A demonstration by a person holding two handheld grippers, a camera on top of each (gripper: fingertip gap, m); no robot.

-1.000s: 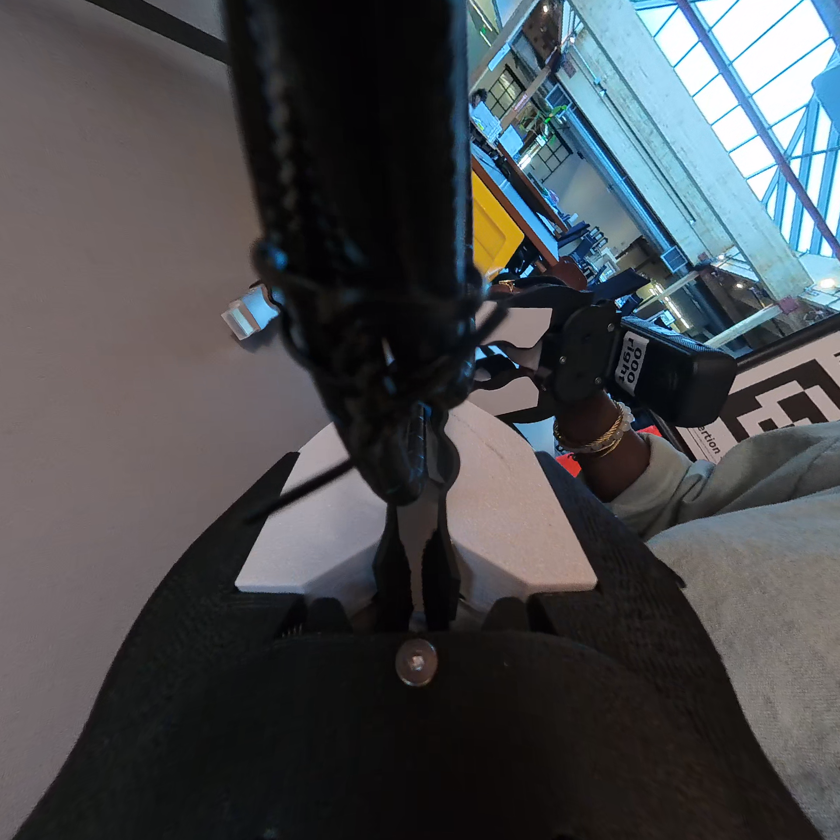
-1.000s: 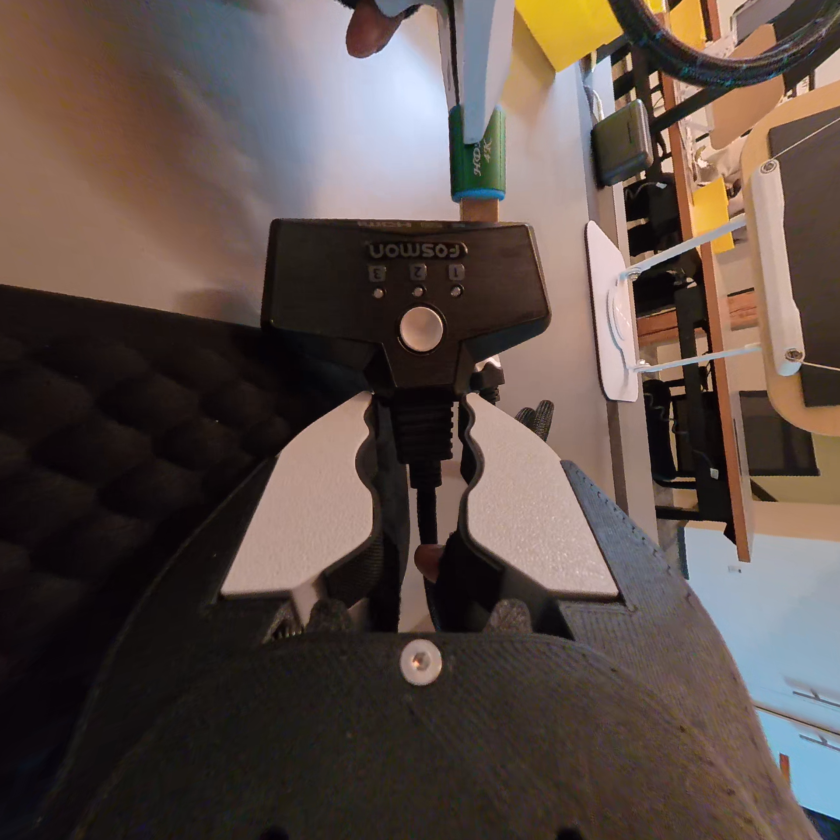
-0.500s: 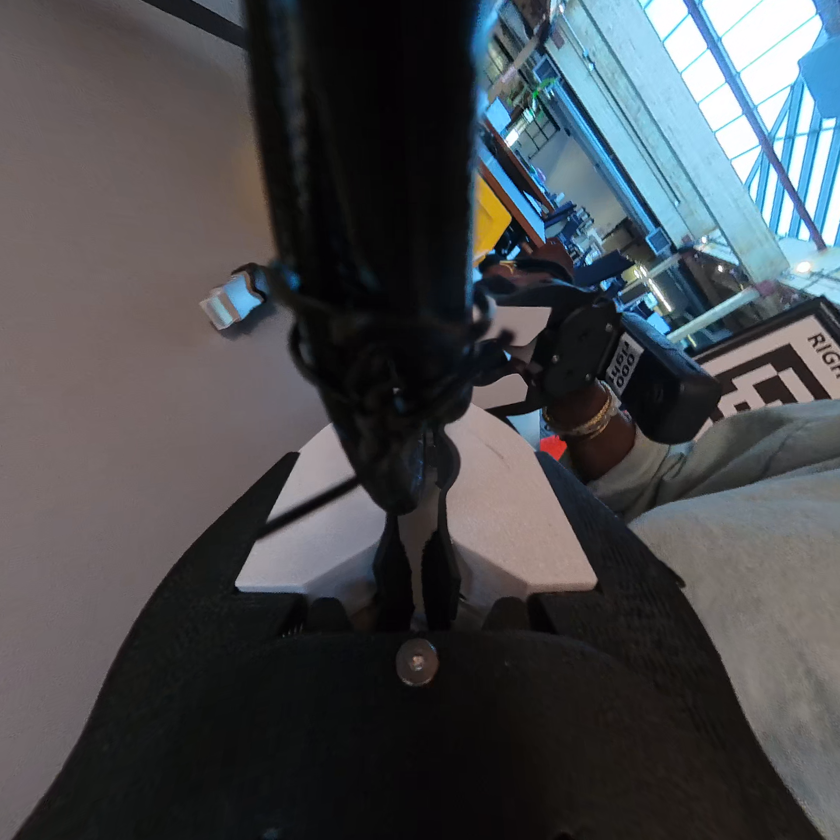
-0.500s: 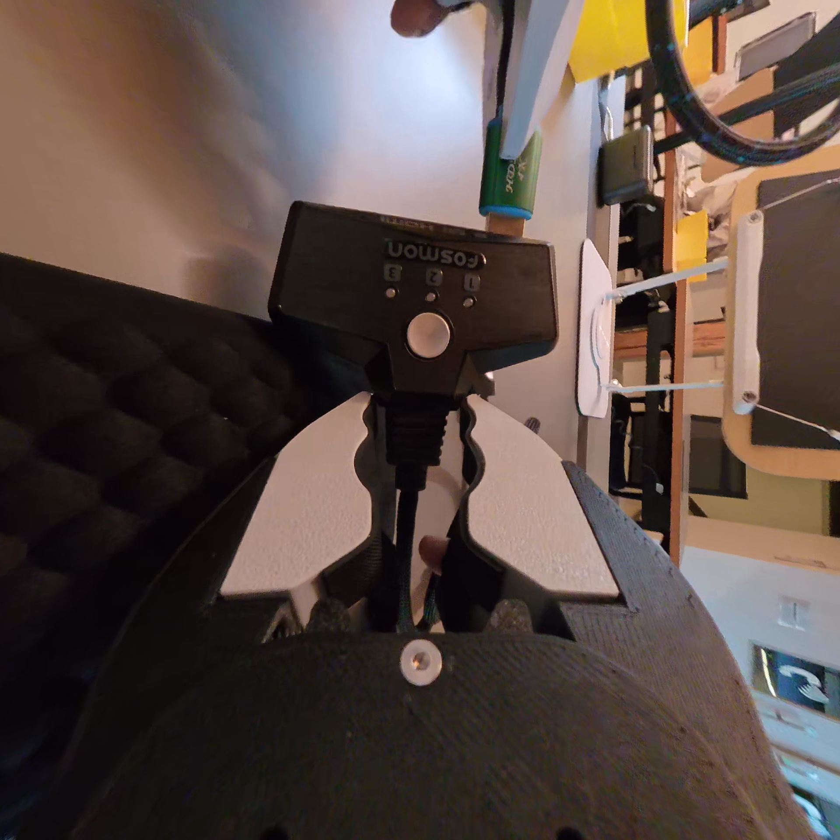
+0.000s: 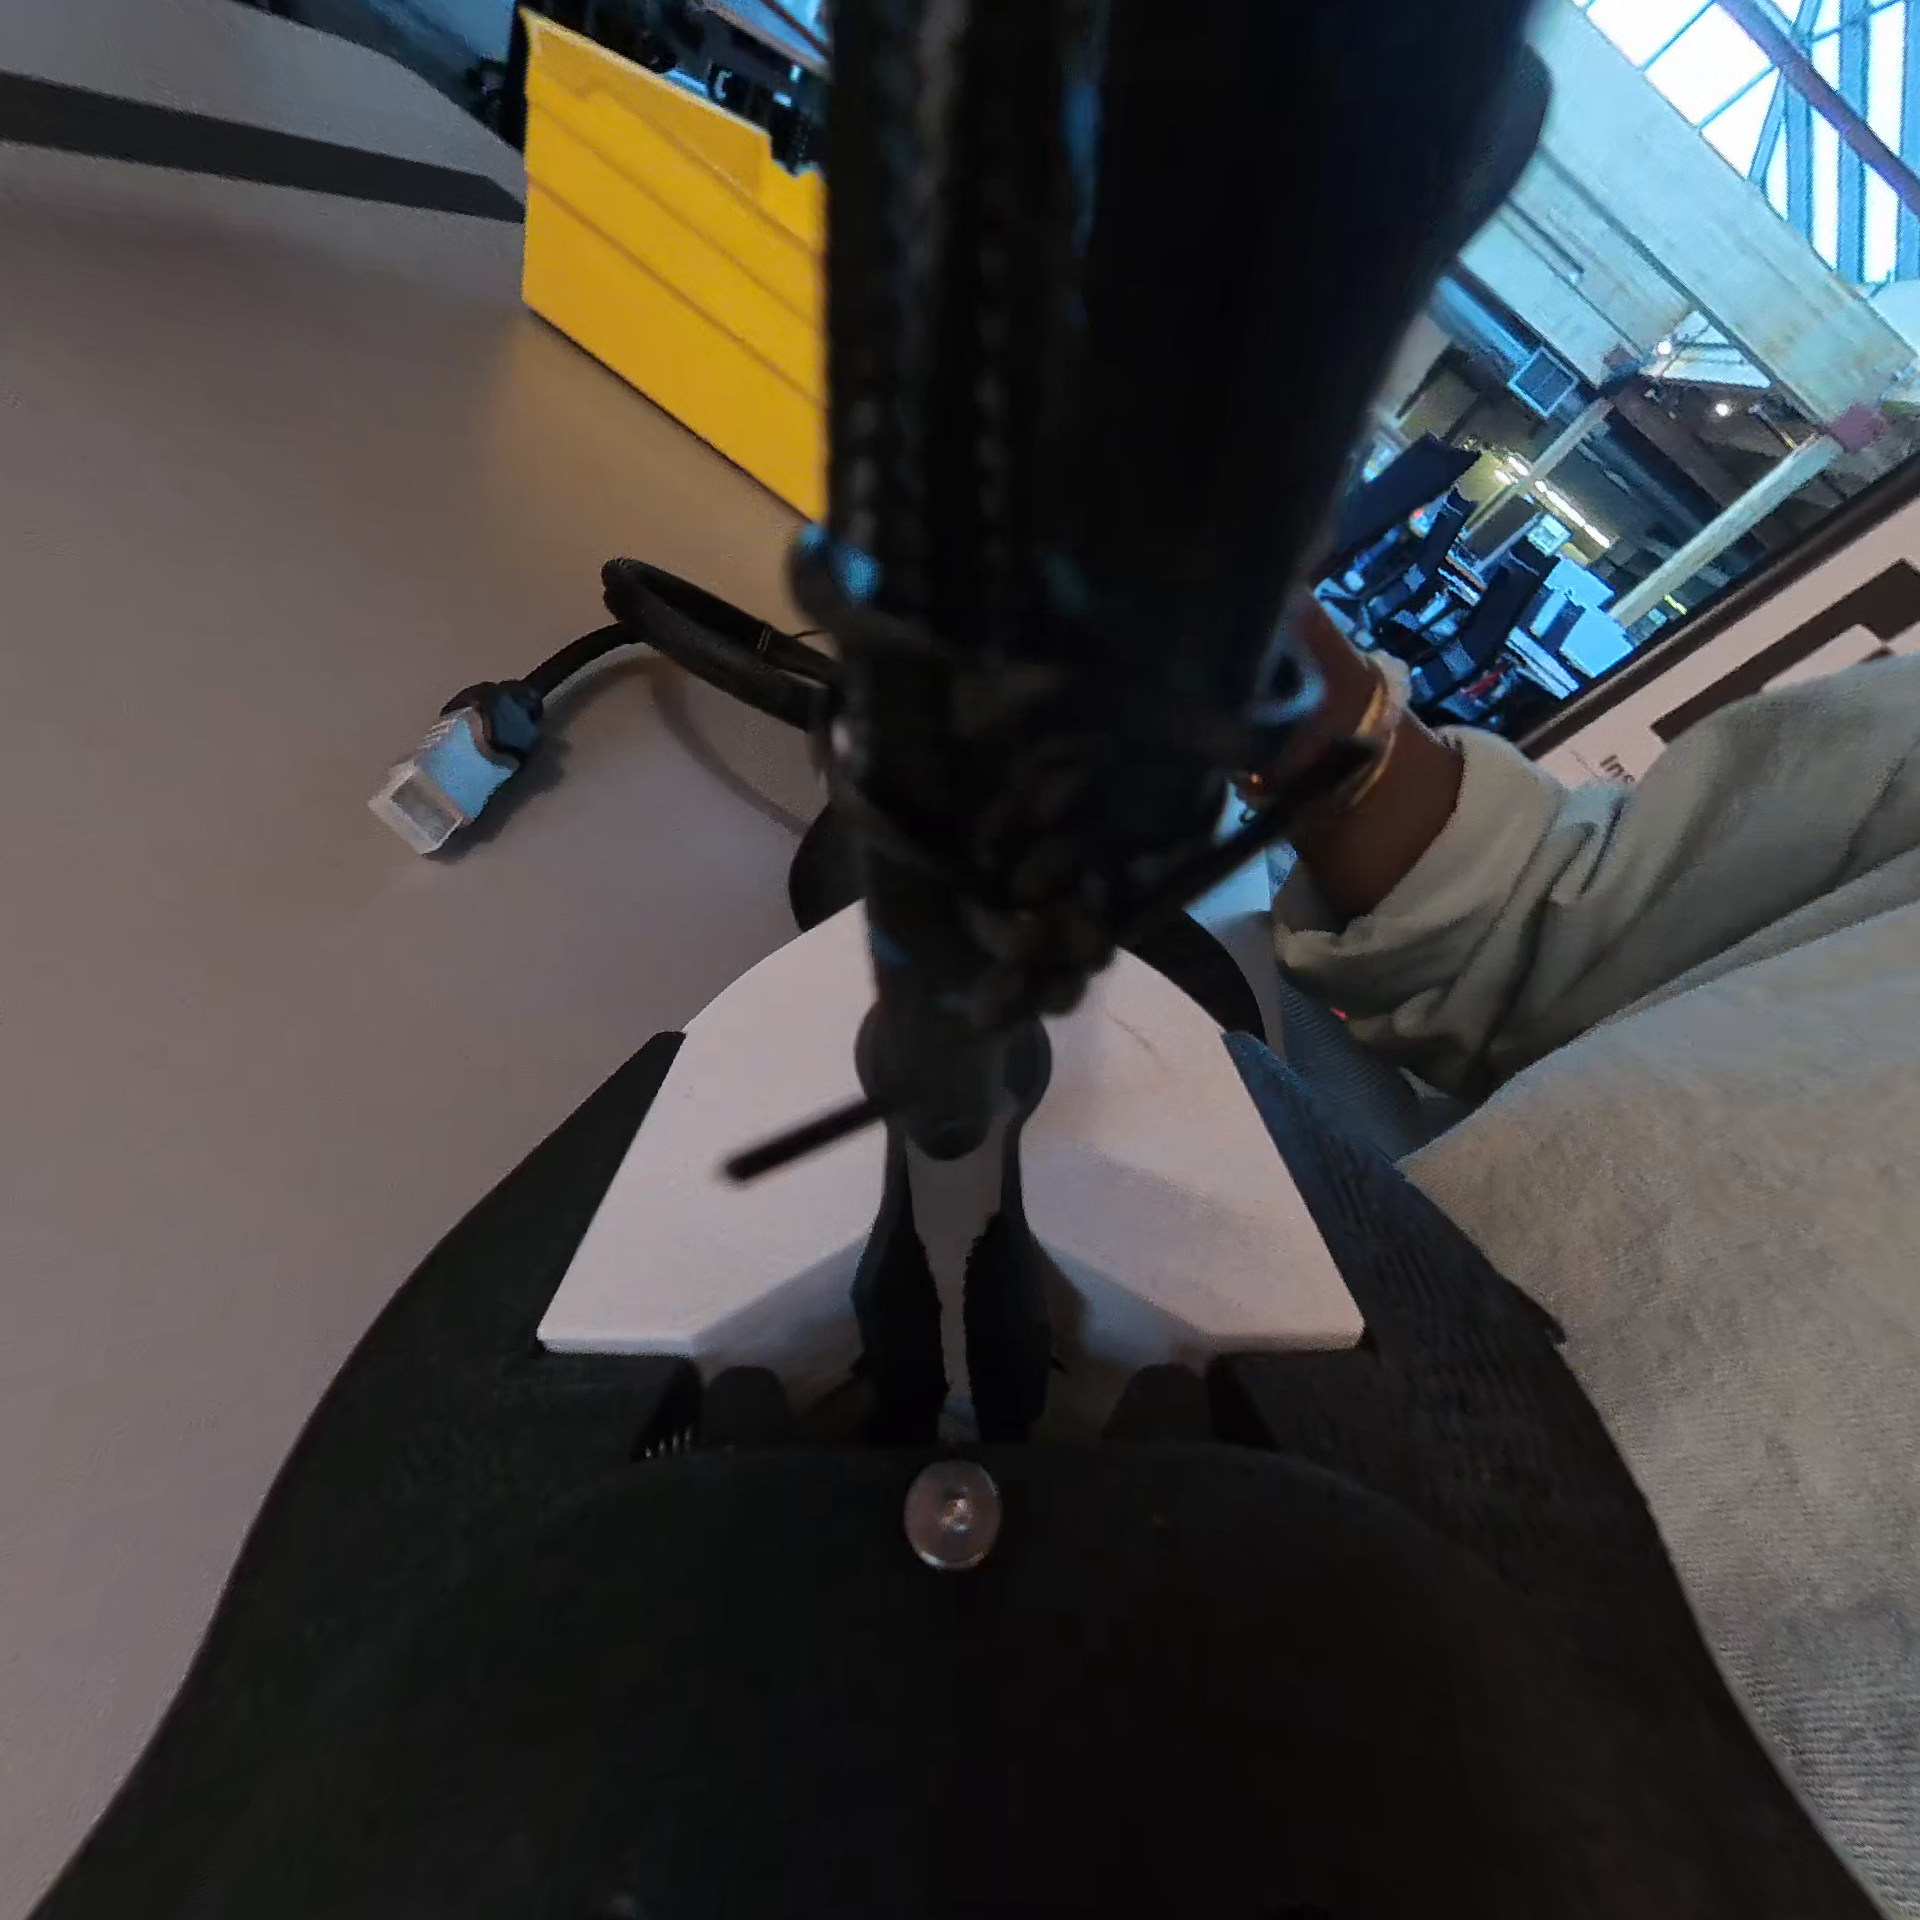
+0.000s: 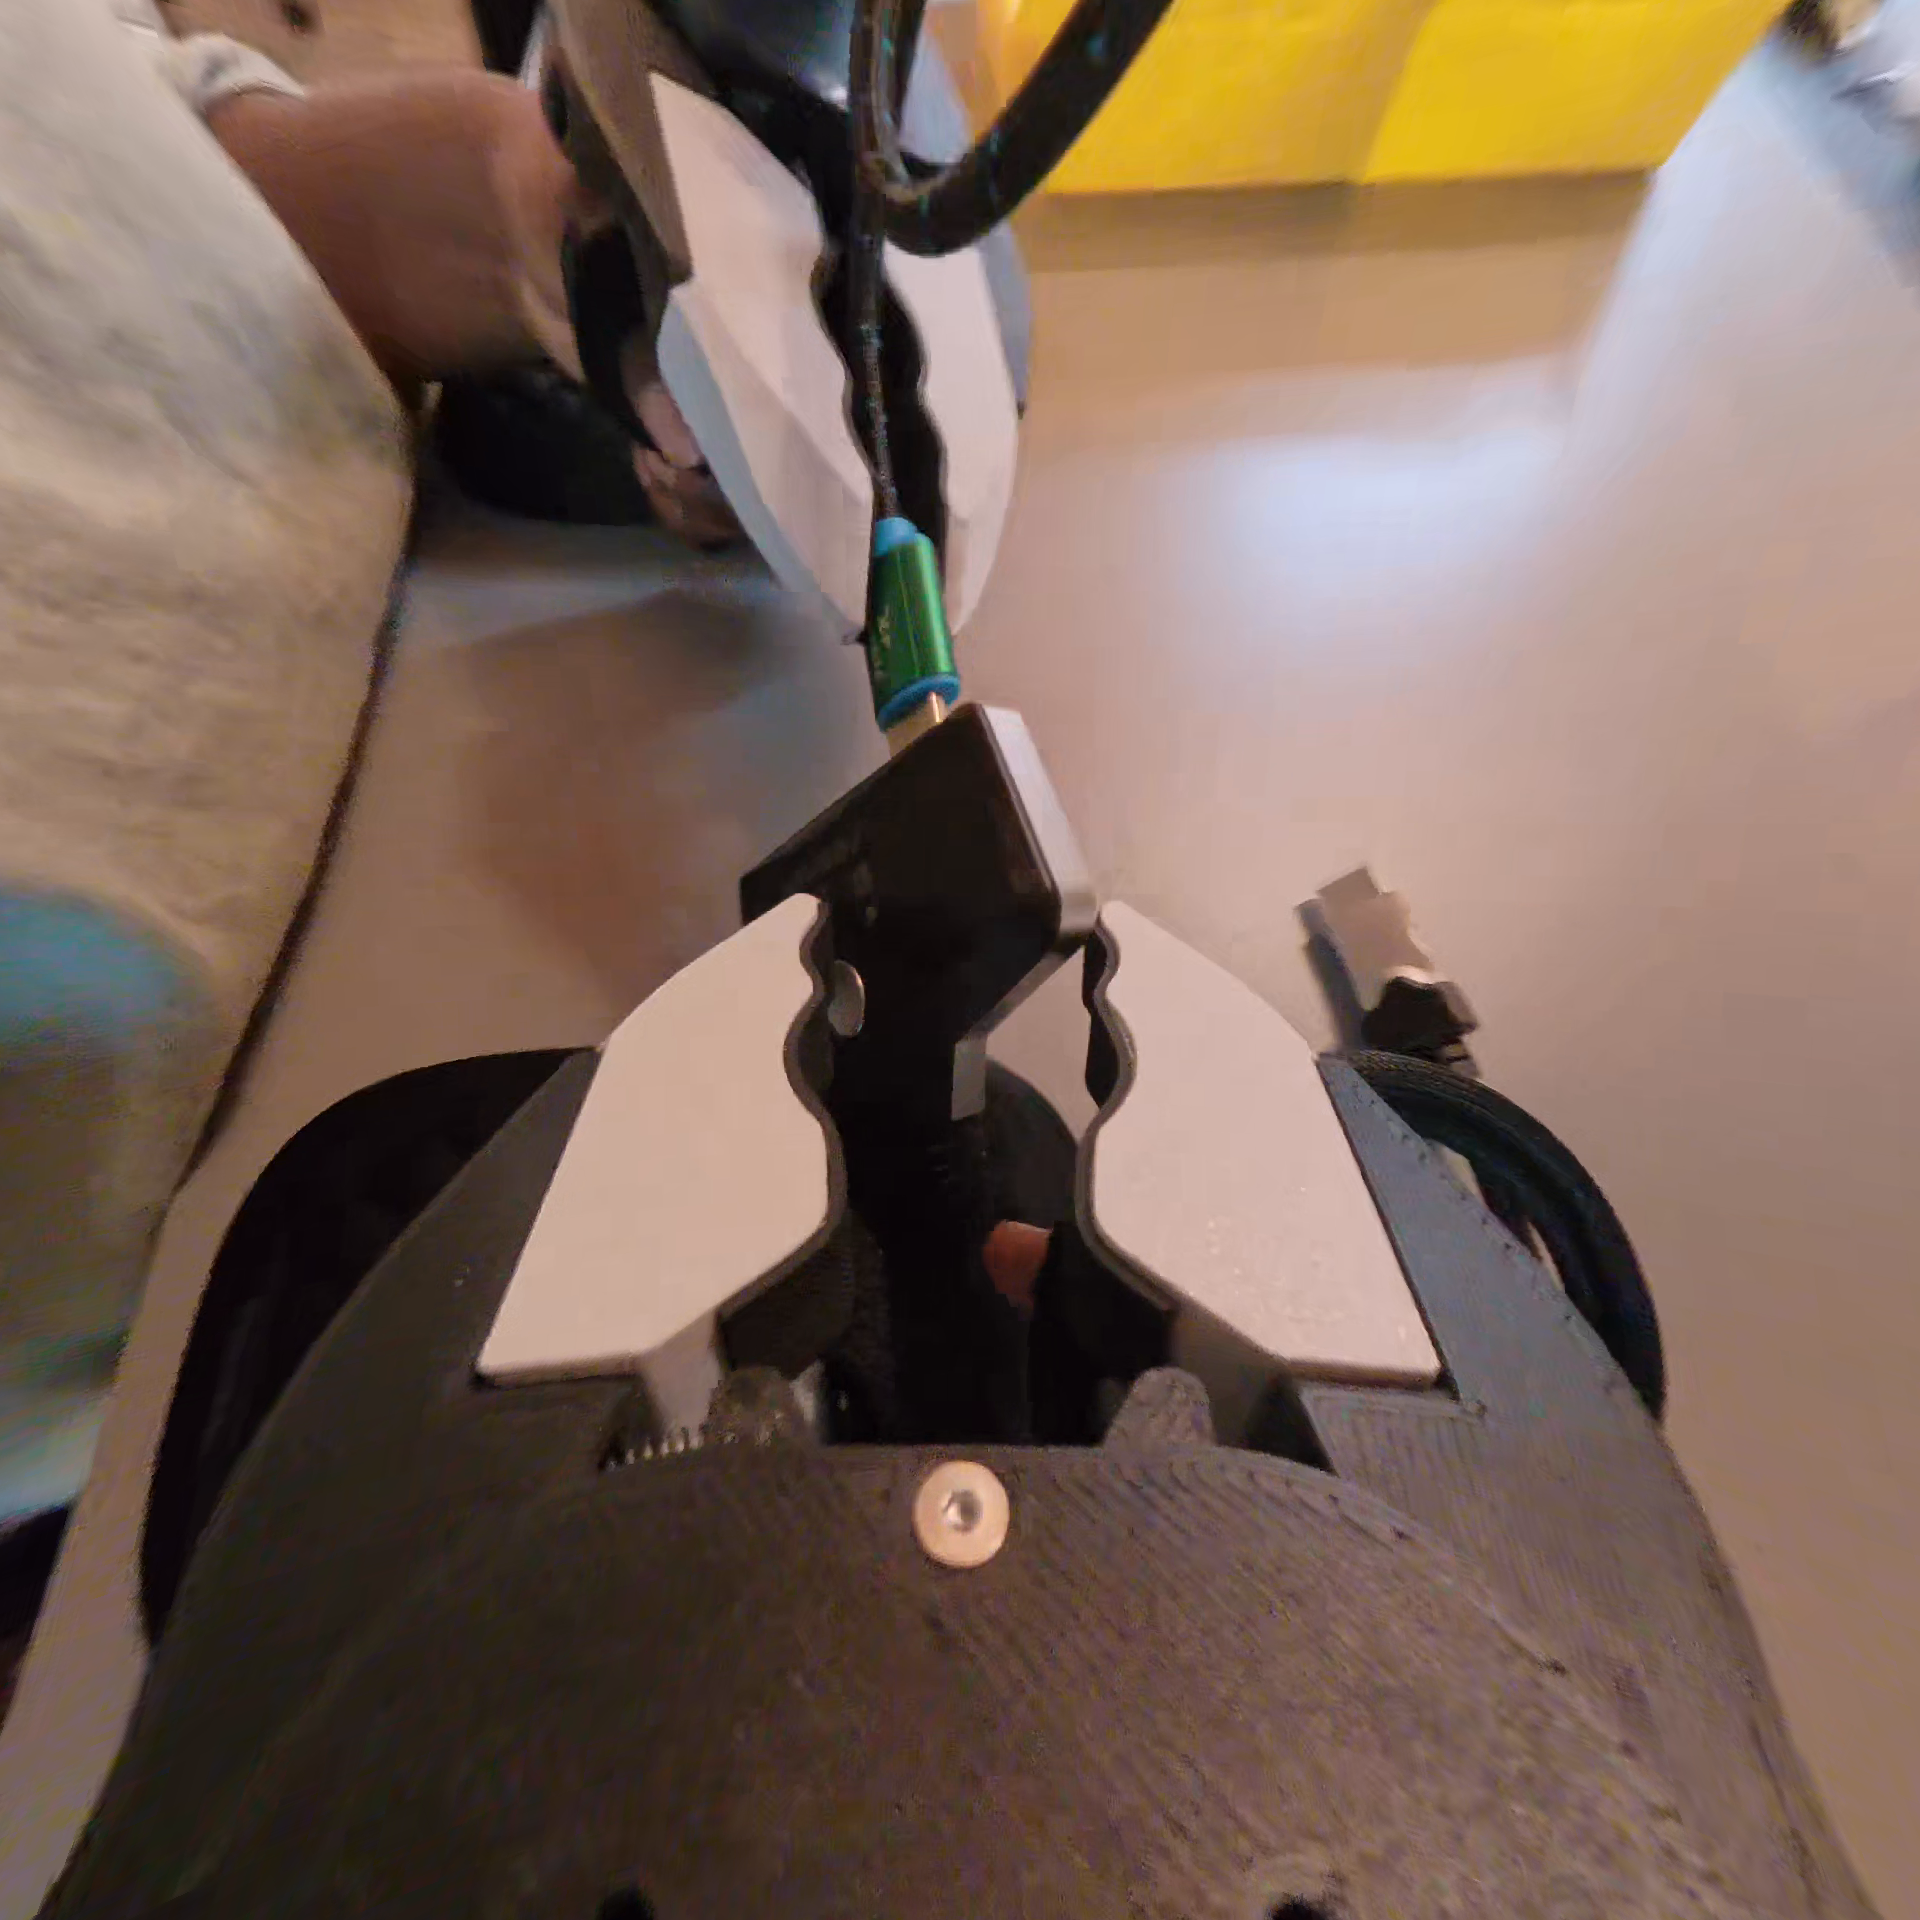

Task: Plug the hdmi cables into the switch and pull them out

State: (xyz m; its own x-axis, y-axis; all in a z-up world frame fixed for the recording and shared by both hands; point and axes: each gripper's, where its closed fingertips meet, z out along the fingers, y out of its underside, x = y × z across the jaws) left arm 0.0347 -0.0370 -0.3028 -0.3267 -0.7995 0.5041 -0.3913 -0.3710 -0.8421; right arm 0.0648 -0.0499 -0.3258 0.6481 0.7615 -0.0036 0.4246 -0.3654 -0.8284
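Observation:
In the right wrist view my right gripper point(image 6: 951, 935) is shut on the black HDMI switch point(image 6: 925, 862), which sits tilted and almost edge-on between the white fingers point(image 6: 686, 1132). A green HDMI plug point(image 6: 909, 634) has its metal tip at a port on the switch's far edge. My left gripper point(image 6: 904, 582) comes in from above, shut on that plug's black braided cable point(image 6: 997, 156). In the left wrist view my left gripper point(image 5: 951, 1039) is shut on the cable, and the cable bundle point(image 5: 1039, 520) hides the fingertips.
A second cable with a grey plug point(image 5: 436, 774) lies loose on the beige table point(image 5: 260, 520); it also shows in the right wrist view point(image 6: 1371, 935). A yellow box point(image 5: 665, 260) stands at the back. A person's wrist point(image 5: 1371, 748) and pale sleeve point(image 6: 156, 520) are close by.
Both grippers have swung round, so the table now lies level in view. The switch has turned from face-on to nearly edge-on in my right gripper. The green plug stays at the switch's port.

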